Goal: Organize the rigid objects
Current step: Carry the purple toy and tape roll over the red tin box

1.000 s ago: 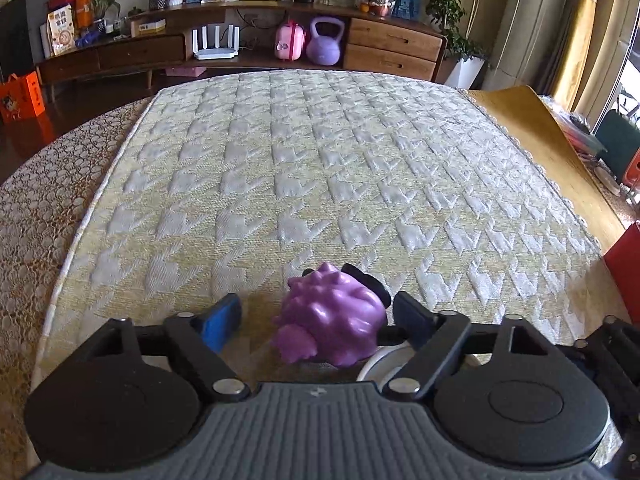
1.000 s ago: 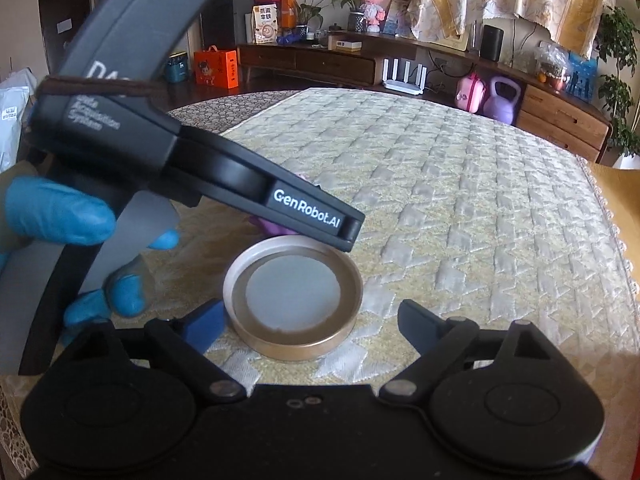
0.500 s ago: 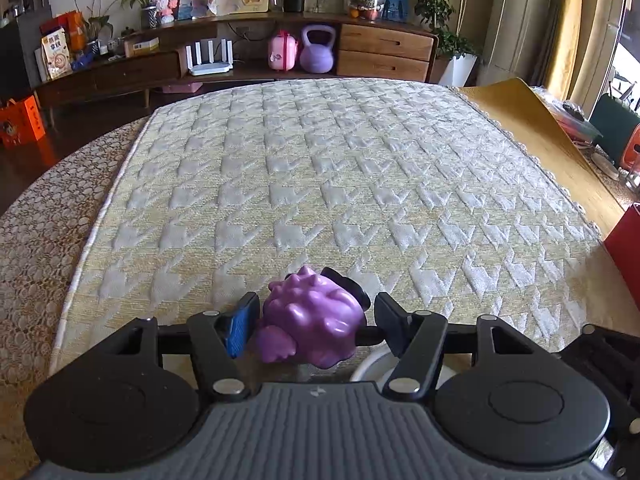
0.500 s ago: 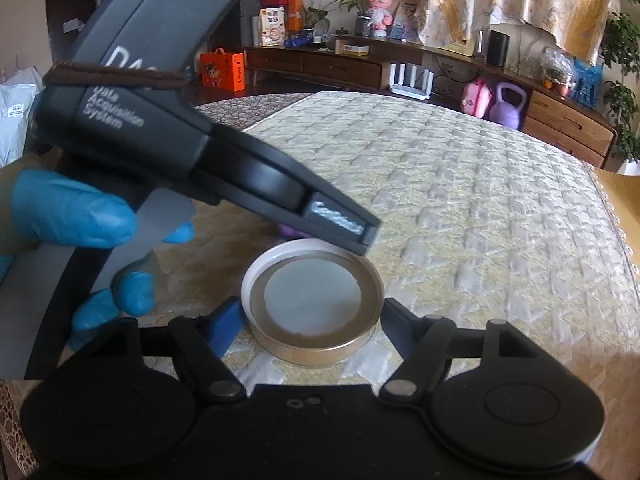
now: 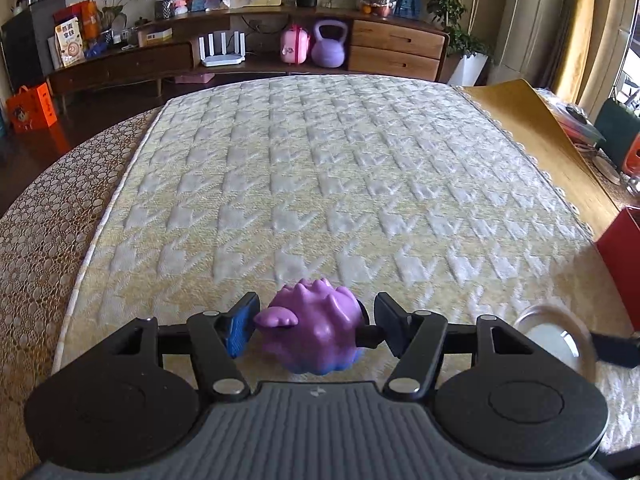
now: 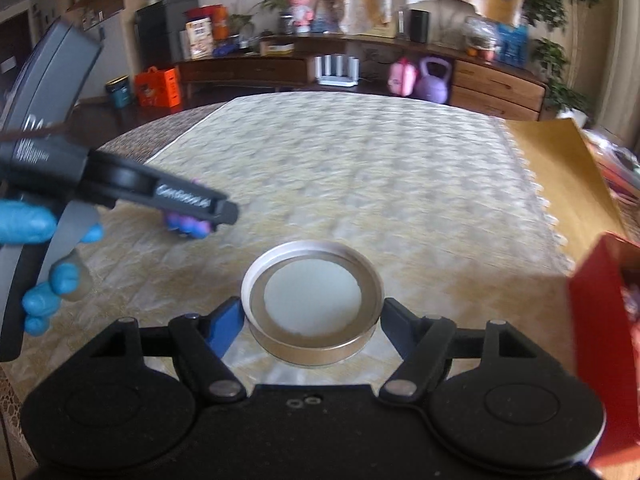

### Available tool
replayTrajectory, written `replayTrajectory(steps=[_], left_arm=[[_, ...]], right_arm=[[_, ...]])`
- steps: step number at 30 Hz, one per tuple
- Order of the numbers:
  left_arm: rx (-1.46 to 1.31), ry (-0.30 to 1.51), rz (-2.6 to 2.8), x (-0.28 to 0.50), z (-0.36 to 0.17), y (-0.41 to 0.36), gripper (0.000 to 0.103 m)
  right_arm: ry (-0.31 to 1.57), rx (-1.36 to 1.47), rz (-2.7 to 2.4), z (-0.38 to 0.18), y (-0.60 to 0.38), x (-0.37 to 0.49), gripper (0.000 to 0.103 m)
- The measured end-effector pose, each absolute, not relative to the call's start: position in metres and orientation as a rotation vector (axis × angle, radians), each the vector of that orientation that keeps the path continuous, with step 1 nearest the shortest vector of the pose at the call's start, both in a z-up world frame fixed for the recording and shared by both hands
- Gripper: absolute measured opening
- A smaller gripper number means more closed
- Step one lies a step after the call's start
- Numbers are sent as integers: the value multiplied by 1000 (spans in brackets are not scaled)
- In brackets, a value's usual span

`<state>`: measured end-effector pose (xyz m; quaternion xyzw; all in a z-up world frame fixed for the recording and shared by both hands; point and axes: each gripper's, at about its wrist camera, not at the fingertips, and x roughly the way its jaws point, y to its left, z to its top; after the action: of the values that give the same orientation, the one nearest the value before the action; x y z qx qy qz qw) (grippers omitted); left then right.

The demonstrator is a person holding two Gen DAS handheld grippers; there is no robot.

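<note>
Both hand-held grippers loaded over the desk (image 5: 320, 184).
Left hand-held gripper (image 5: 314, 326) pinches purple toy (image 5: 316, 332); right hand-held gripper (image 6: 312, 320) clamps round tin lid (image 6: 312, 300), lifted.

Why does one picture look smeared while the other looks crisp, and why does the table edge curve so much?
Right wrist view: motion blur smears the quilted cloth and the shelves, though the round tin lid between the tongs stays fairly crisp. Left wrist view: mostly sharp, the purple toy clear. Both views: the fisheye lens bends straight edges.
</note>
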<state>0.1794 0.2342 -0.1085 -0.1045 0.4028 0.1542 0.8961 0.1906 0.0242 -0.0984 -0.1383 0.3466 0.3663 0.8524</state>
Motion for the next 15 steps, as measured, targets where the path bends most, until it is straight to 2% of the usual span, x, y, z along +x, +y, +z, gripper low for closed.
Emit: replayTrajectory(steps=[15], left_arm=[[-183, 819, 213, 162, -70, 159, 63]], right_arm=[[679, -176, 688, -41, -57, 187, 74]])
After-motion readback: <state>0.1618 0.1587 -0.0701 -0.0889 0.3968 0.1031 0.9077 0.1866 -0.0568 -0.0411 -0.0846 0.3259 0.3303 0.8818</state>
